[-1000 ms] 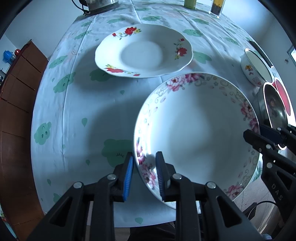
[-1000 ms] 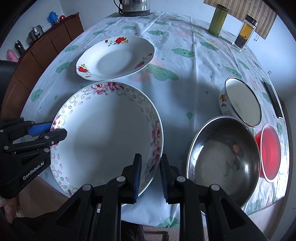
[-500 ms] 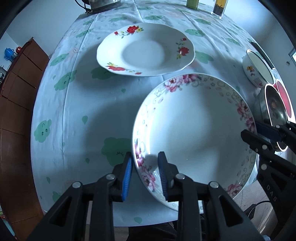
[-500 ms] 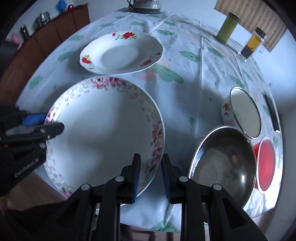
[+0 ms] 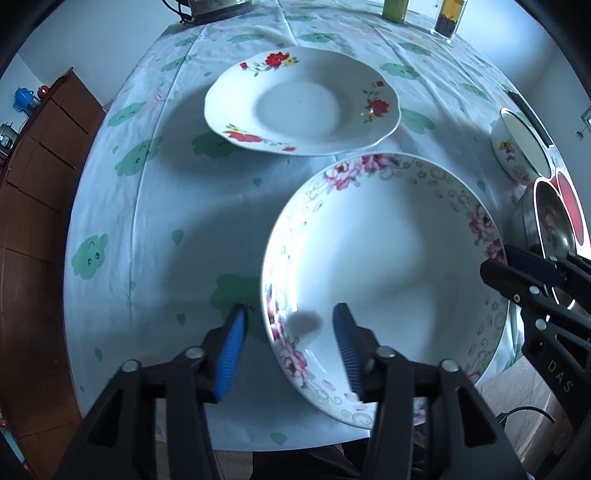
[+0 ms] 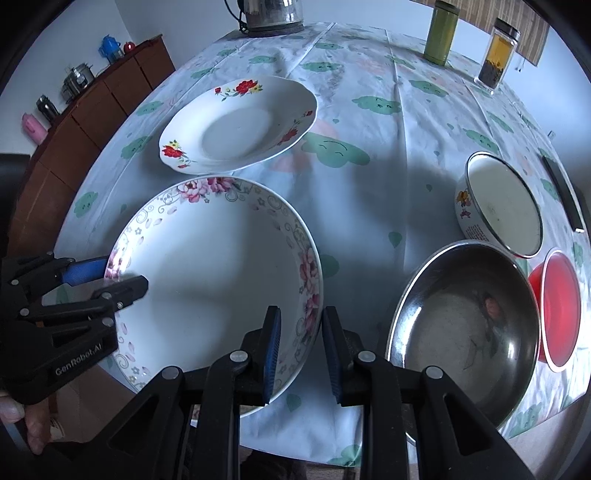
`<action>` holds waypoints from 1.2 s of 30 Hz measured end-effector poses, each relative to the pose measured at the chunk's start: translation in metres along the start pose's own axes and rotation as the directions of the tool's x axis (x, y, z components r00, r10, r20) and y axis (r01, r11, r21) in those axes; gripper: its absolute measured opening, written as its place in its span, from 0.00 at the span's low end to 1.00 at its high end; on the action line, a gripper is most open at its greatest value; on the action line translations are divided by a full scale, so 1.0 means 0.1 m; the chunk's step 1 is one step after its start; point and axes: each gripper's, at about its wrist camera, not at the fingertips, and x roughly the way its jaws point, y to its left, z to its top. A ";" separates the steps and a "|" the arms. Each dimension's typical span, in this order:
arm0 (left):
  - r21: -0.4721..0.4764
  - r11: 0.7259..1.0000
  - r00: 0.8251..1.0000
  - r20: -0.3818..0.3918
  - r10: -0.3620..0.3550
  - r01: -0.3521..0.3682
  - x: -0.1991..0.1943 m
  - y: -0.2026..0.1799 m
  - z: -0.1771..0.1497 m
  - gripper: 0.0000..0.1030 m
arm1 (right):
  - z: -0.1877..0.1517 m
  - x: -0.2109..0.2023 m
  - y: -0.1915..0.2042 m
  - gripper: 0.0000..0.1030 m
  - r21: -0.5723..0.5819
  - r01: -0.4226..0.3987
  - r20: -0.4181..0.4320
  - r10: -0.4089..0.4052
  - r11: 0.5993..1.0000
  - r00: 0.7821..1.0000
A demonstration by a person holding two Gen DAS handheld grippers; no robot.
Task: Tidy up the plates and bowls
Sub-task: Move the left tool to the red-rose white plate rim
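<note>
A large white plate with pink flowers (image 5: 388, 266) lies on the table near its front edge; it also shows in the right wrist view (image 6: 214, 273). My left gripper (image 5: 290, 343) is open, its jaws apart on either side of the plate's left rim. My right gripper (image 6: 301, 349) is open a little, its jaws astride the plate's right rim without pressing it. A smaller white plate with red flowers (image 5: 301, 107) lies behind it, also in the right wrist view (image 6: 240, 125).
A steel bowl (image 6: 465, 321), a red bowl (image 6: 557, 306) and a white enamel bowl (image 6: 498, 210) sit at the right. A kettle (image 6: 273, 14), a green canister (image 6: 441, 33) and a jar (image 6: 496, 51) stand at the back. A brown cabinet (image 6: 85, 122) is left of the table.
Both grippers were shut on the pink-flowered plate's rim; now both have opened, the left one wide. The plate lies on the table.
</note>
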 end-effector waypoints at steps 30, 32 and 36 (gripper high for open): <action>-0.043 0.998 0.999 0.021 0.039 -0.038 -0.15 0.12 0.01 0.86 | 0.13 -0.34 0.06 0.51 0.016 -0.084 0.069 0.083 0.996 0.994; -0.046 0.998 0.999 0.028 0.044 -0.043 -0.17 0.14 0.04 0.88 | 0.16 -0.36 0.07 0.56 0.019 -0.086 0.080 0.084 0.996 0.993; -0.039 0.998 0.998 0.041 0.054 -0.052 -0.19 0.16 0.09 0.88 | 0.25 -0.37 0.08 0.60 0.015 -0.082 0.088 0.080 0.997 0.993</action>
